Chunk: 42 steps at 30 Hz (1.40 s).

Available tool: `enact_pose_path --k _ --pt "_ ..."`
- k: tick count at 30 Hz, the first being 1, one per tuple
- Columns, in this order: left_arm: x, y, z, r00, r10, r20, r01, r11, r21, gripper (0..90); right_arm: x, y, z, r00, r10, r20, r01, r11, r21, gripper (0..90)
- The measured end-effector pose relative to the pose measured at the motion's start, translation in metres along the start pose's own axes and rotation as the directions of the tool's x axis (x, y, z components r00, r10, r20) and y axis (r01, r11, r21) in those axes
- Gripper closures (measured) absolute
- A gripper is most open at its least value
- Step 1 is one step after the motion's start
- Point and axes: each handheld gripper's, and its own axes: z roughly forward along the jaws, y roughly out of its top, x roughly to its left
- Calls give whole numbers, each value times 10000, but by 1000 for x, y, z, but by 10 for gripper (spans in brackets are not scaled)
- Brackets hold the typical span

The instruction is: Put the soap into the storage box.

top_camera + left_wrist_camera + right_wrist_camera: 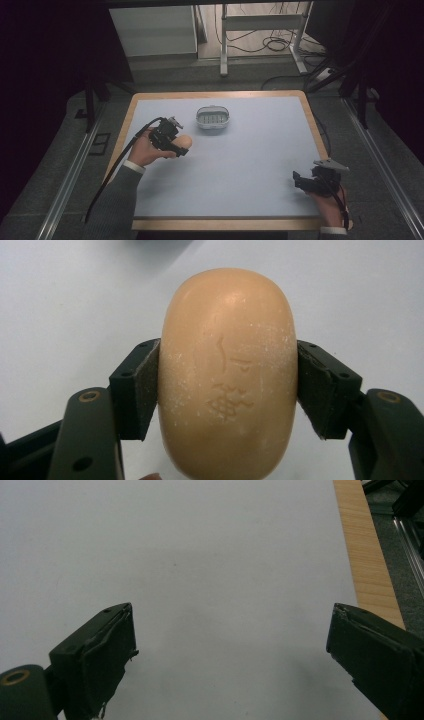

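A tan oval bar of soap (227, 375) with a stamped mark is clamped between both pads of my left gripper (228, 385). From above, the soap (184, 142) pokes out of the left gripper (176, 145) at the table's left, just left of and nearer than a small white soap dish (212, 118). At the front right corner my right gripper (299, 181) rests low with its jaws spread wide; in its own view the right gripper (230, 652) has bare white table between the pads.
The white table top (240, 165) has a wooden rim (367, 565). Beyond the far edge stand a white cabinet (152, 30) and a desk frame (260, 30) with cables on the floor. Dark rails run along both sides.
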Motion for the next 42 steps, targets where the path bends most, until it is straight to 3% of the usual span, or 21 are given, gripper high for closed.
enact_pose_path --k 12,42 --pt "6 9 -1 9998 4 179 -2 9999 -109 326 0 0 0 10000 -27 18 27 10000 -14 57" --pt "15 32 4 9996 294 -25 -294 9995 83 326 1 -1 2 9999 -130 -64 130 9999 39 60"
